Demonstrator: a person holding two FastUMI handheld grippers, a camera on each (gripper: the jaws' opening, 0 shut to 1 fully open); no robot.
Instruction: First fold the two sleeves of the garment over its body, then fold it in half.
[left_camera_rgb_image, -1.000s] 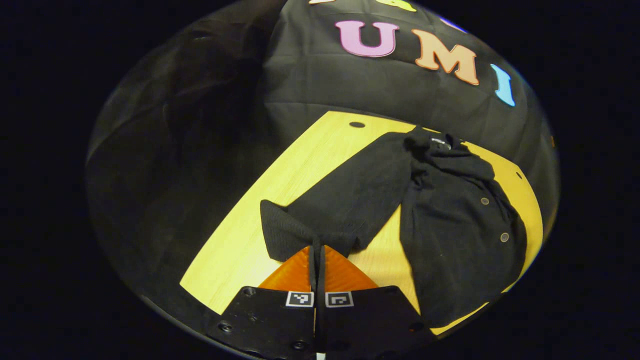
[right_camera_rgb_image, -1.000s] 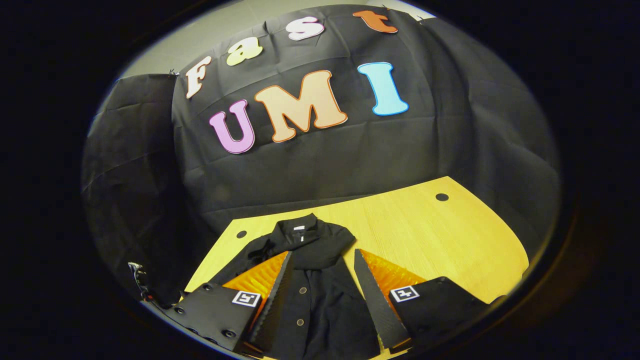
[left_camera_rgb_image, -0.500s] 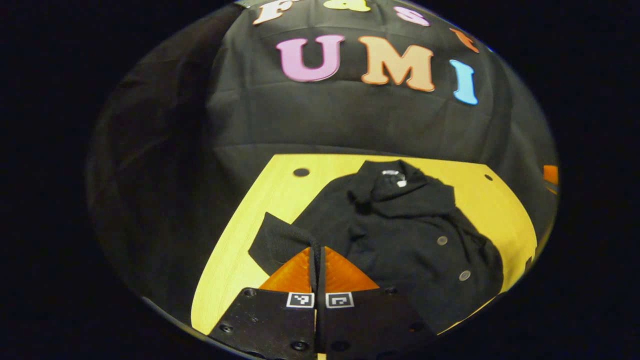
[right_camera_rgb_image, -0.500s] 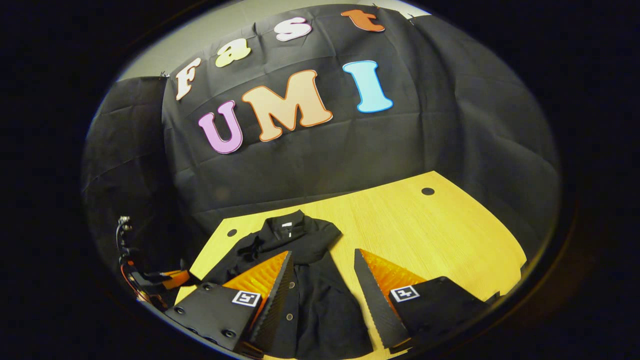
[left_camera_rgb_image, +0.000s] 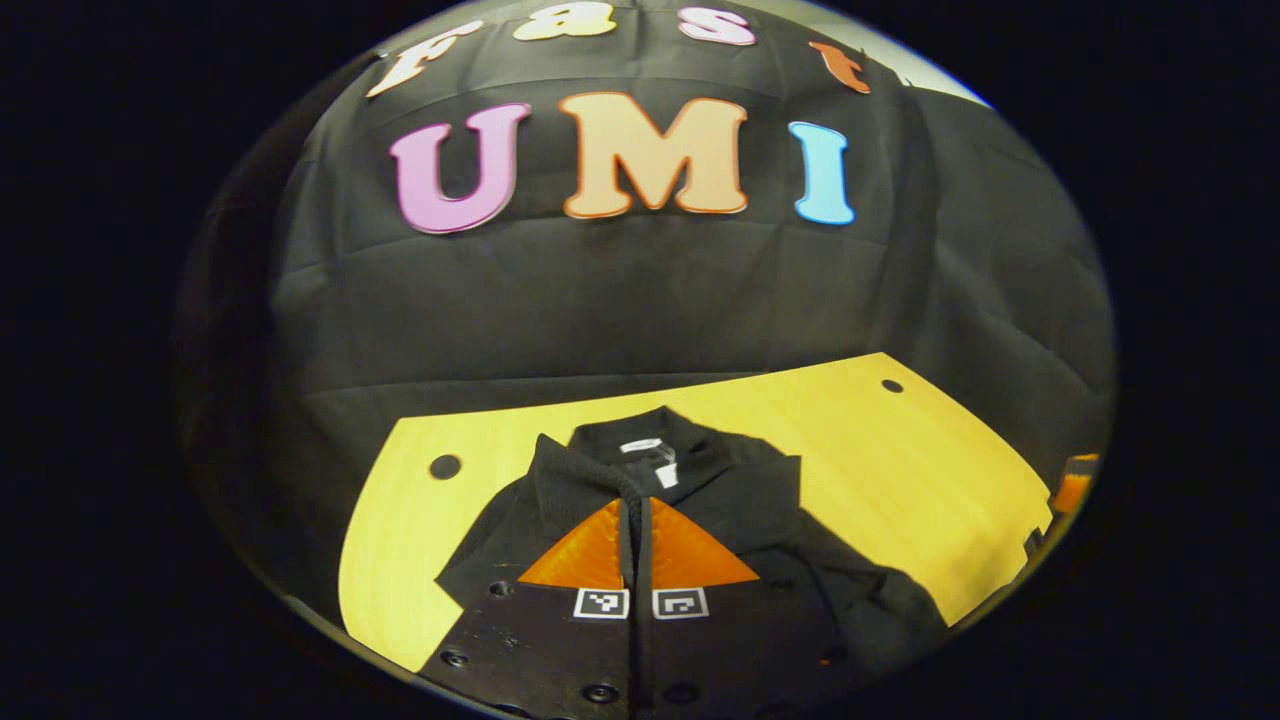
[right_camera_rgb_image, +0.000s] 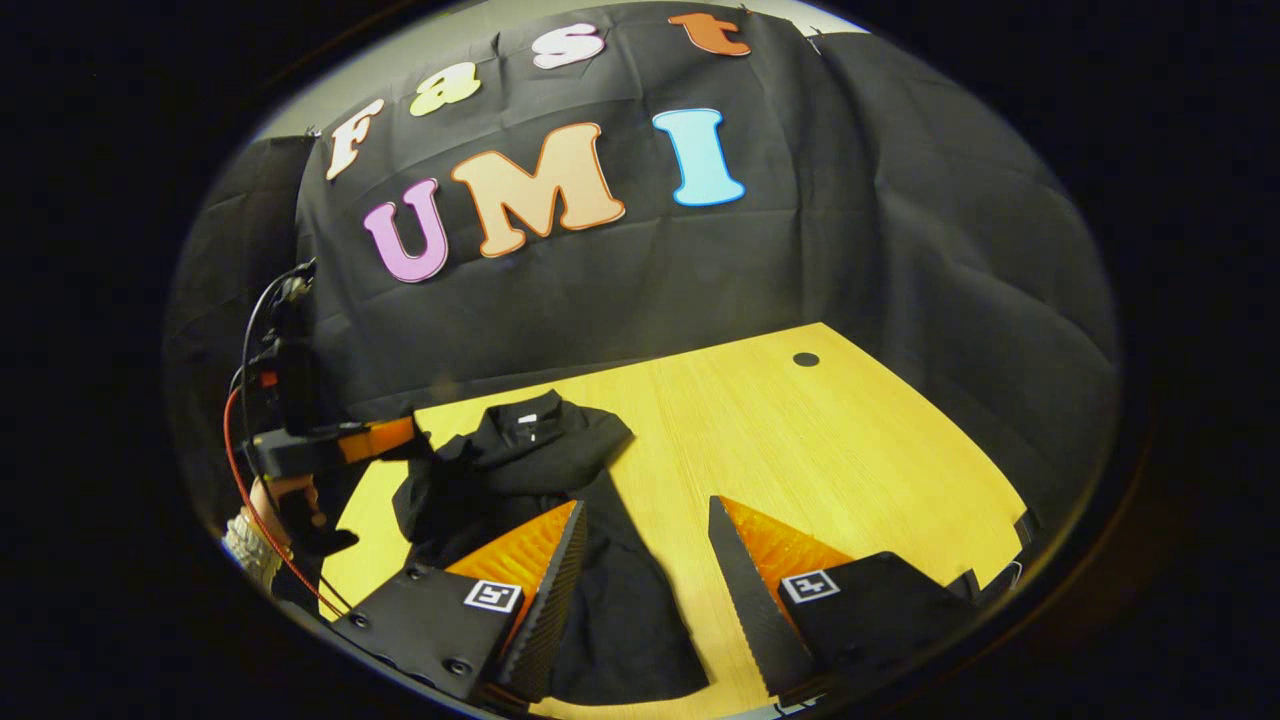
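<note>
A black button-up garment (left_camera_rgb_image: 760, 500) lies on the yellow table (left_camera_rgb_image: 900, 460), its collar with a white tag toward the wall. My left gripper (left_camera_rgb_image: 636, 503) is shut on the cuff of one sleeve (left_camera_rgb_image: 565, 480) and holds it raised over the garment's body, just short of the collar. In the right gripper view the garment (right_camera_rgb_image: 530, 450) sits at the table's left, and the left gripper (right_camera_rgb_image: 410, 437) pinches cloth at its left shoulder side. My right gripper (right_camera_rgb_image: 645, 512) stands open above the garment's lower part, with only flat cloth and bare table between its fingers.
A hand with a cuffed sleeve (right_camera_rgb_image: 265, 520) holds the left gripper, with cables (right_camera_rgb_image: 245, 350) running up from it. The table (right_camera_rgb_image: 820, 440) stretches bare to the right of the garment, with round holes (right_camera_rgb_image: 805, 359) near its far corners. The black cloth wall closes off the back.
My left gripper has swung the sleeve cuff from out beside the garment inward over its body. The right gripper stayed open and drew slightly back to the right.
</note>
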